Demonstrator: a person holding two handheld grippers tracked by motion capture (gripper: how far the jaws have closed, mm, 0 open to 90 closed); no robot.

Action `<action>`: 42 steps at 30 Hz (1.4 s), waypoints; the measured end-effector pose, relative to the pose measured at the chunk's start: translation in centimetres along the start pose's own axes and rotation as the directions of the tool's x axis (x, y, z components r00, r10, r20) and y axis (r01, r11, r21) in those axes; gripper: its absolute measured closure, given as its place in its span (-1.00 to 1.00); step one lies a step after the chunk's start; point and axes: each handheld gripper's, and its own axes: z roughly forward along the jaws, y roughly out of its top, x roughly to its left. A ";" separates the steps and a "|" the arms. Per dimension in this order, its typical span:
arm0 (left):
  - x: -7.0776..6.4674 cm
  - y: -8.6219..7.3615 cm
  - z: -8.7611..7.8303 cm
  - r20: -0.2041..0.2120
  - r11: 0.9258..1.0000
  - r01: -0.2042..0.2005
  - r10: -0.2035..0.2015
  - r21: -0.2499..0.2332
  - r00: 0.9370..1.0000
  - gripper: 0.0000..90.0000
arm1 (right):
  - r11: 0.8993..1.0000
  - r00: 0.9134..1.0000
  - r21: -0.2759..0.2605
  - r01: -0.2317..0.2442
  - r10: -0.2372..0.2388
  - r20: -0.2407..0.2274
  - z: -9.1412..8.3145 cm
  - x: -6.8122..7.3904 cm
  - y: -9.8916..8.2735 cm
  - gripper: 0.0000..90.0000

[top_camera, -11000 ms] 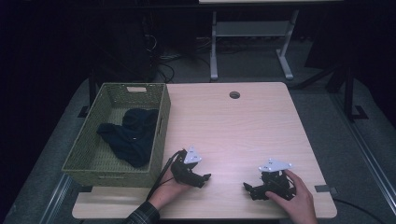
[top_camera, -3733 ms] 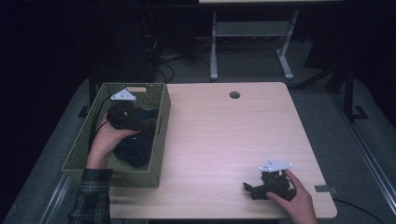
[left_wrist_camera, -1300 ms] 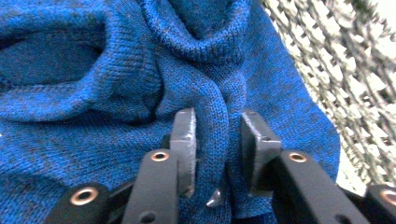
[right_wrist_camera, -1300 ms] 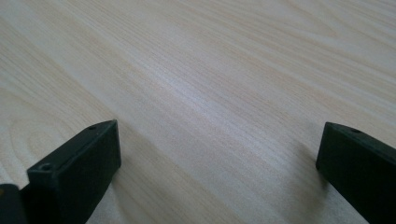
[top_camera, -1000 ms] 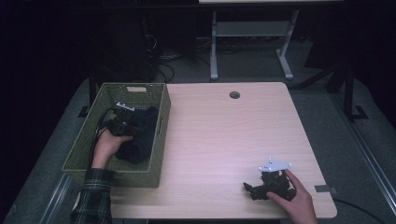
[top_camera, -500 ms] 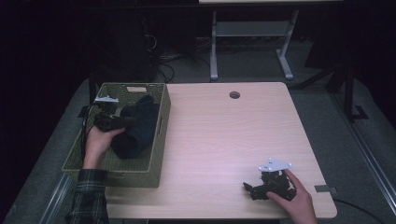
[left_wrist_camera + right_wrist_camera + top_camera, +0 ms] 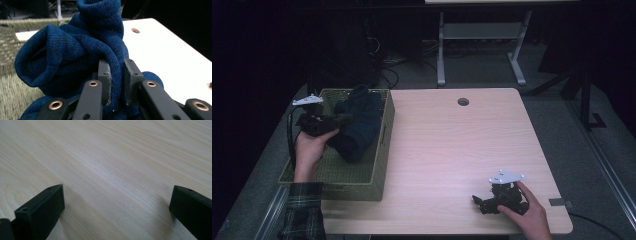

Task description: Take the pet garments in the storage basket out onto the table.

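Left gripper [image 7: 343, 120] pinched tight on a fold of the blue knitted garment [image 7: 82, 57], now hanging above the woven basket [image 7: 384, 150] at the table's left end. Best to lift straight up until the loose part clears the rim, then carry across without snagging. Right gripper [image 7: 482, 202] resting on the table, jaws wide apart, holding nothing. Light wooden table [image 7: 452, 145] with a round cable hole [image 7: 463, 101]; dark room, grey carpet, metal stand behind.

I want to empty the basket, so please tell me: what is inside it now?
A dark blue knitted cloth, pinched by the left gripper, hangs partly inside the basket. Whatever lies under the cloth is covered.
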 end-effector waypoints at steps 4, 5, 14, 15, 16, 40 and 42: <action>-0.7 0.6 -0.7 0.017 0.999 -0.016 0.017 -0.046 1.000 0.72 | 1.000 1.000 0.000 0.000 0.000 0.000 0.0 0.0 0.0 -1.00; -0.8 0.7 -0.9 0.023 0.998 -0.019 0.020 -0.054 1.000 0.72 | 1.000 1.000 0.000 0.000 0.000 0.000 0.0 0.0 0.0 -1.00; -2.4 1.7 -2.0 0.054 0.993 -0.056 0.062 -0.104 0.997 0.72 | 1.000 1.000 -0.001 0.000 0.000 0.000 0.0 0.0 0.0 -1.00; -2.7 1.8 -2.1 0.061 0.992 -0.056 0.063 -0.114 0.996 0.72 | 1.000 1.000 -0.001 0.000 0.000 0.000 0.0 0.0 0.0 -1.00; -2.9 1.9 -2.1 0.069 0.991 -0.059 0.068 -0.120 0.995 0.72 | 1.000 1.000 -0.001 0.000 0.000 0.000 0.0 0.0 0.0 -1.00; -10.3 3.9 0.5 0.249 0.971 -0.148 0.192 -0.187 0.949 0.73 | 1.000 1.000 0.000 0.001 -0.001 0.001 0.0 0.0 0.0 -1.00; -10.8 4.1 1.0 0.263 0.971 -0.154 0.200 -0.185 0.944 0.72 | 1.000 1.000 0.000 0.002 -0.002 0.001 0.0 0.0 0.0 -1.00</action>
